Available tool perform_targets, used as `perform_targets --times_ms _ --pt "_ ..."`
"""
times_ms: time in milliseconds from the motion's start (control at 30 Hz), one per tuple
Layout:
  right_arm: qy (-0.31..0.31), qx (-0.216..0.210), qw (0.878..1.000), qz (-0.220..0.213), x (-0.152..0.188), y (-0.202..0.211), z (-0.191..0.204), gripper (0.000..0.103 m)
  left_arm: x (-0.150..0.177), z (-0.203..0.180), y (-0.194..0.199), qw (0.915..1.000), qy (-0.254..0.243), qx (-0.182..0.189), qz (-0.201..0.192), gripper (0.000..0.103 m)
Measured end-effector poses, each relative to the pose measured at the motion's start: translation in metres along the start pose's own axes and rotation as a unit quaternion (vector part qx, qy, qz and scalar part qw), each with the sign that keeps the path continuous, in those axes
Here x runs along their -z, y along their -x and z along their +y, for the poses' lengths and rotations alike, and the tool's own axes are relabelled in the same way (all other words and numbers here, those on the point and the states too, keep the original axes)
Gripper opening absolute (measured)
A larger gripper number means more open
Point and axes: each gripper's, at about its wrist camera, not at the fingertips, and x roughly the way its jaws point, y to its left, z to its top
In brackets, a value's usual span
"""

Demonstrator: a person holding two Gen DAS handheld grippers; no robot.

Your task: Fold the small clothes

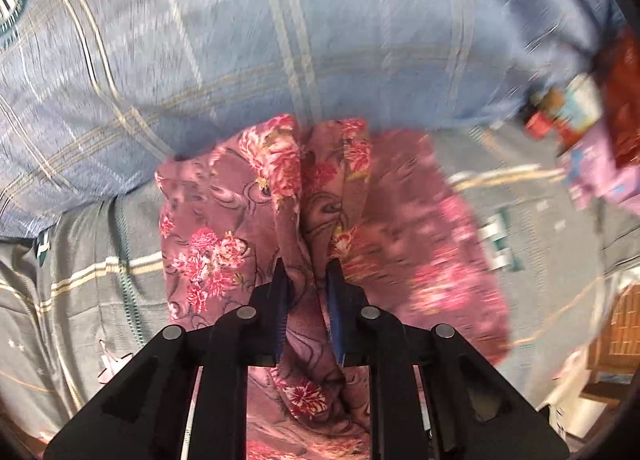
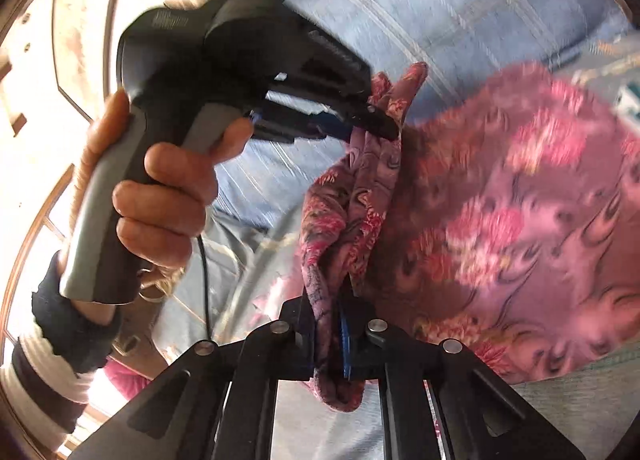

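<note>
Nearest to me, my left gripper [image 1: 307, 268] is pinching a bunched fold of the pink flowered garment [image 1: 248, 219], its fingers [image 1: 333, 280] nearly closed with only the cloth between them. My right gripper [image 2: 326, 316] is clamping another gathered edge of the same garment [image 2: 520, 219], its fingers drawn in just as tightly on a thick roll of fabric.

In the right wrist view, my left hand [image 2: 160, 195] is squeezing the grey handle of the left gripper [image 2: 380, 119], which is biting the cloth just above my right grip, so the two holds are sitting close together on one edge.

The garment is hanging off both grips above the bed, draping down and away onto the blue checked sheet [image 1: 280, 39] beyond. I judge its long axis to be running from my fingers outward toward the far side of the bed, though blur is hiding its true outline.

The risk, as I am judging it: both grips are holding crumpled wads, not a flat hem, so layers could slip out or the fold could land crooked. A cluster of colourful boxes [image 1: 580, 131] is lying farthest off, at the bed's right side.
</note>
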Motion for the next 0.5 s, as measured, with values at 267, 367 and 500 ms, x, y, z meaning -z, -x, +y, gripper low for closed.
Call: perform_targets --times_ms 267,367,500 --pt "-0.057 0.074 0.993 -0.07 -0.024 0.059 -0.05 0.008 -0.034 -0.068 -0.038 0.9989 -0.016 0.039 0.021 0.015" --pt "-0.07 0.109 0.991 -0.044 -0.022 0.058 -0.067 0.008 -0.037 -0.094 -0.068 0.9983 -0.013 0.032 0.047 0.015" --pt "-0.076 0.147 0.986 -0.012 -0.022 0.065 -0.086 0.018 -0.04 -0.098 -0.07 0.9987 -0.004 0.032 0.039 0.022"
